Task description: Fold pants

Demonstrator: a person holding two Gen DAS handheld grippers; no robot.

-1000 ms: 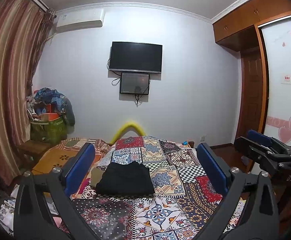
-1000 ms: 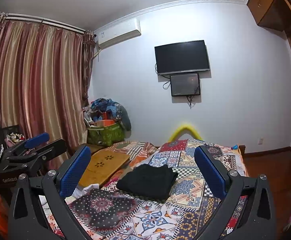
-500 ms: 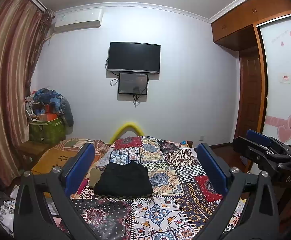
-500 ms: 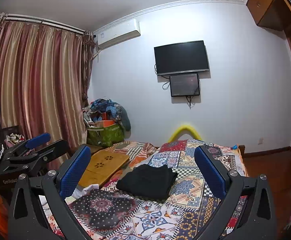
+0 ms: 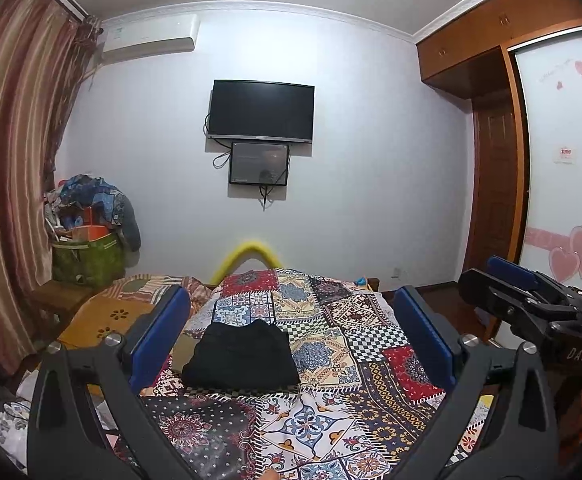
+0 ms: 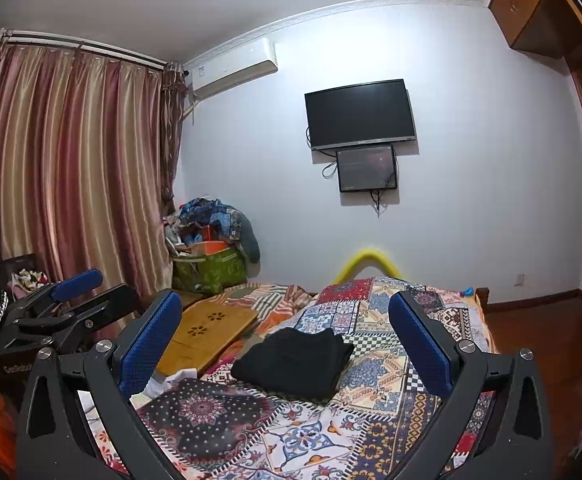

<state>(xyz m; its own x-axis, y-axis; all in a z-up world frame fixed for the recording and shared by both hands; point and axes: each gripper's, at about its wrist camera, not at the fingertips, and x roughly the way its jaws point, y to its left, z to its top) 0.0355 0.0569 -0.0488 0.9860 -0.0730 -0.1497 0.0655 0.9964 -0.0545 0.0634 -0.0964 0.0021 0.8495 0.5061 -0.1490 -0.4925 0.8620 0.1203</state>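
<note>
A bed covered by a patchwork quilt (image 5: 371,344) fills the room's middle, under a white wall with a dark television (image 5: 261,111) and a smaller screen (image 5: 259,163) below it. At far left hang striped curtains (image 6: 63,168), with an air conditioner (image 5: 151,38) near them; a green bag (image 6: 207,270) heaped with clothes stands in the corner, and a wooden lap table (image 6: 207,332) lies on the bed's left edge. The left gripper (image 5: 291,332) hangs above the quilt, fingers spread wide, holding nothing. The black pants (image 5: 241,354), folded into a compact block, lie on the quilt, touched by neither tool. The right gripper (image 6: 285,340) is likewise spread wide and empty. A wooden wardrobe (image 5: 495,28) stands at right.
</note>
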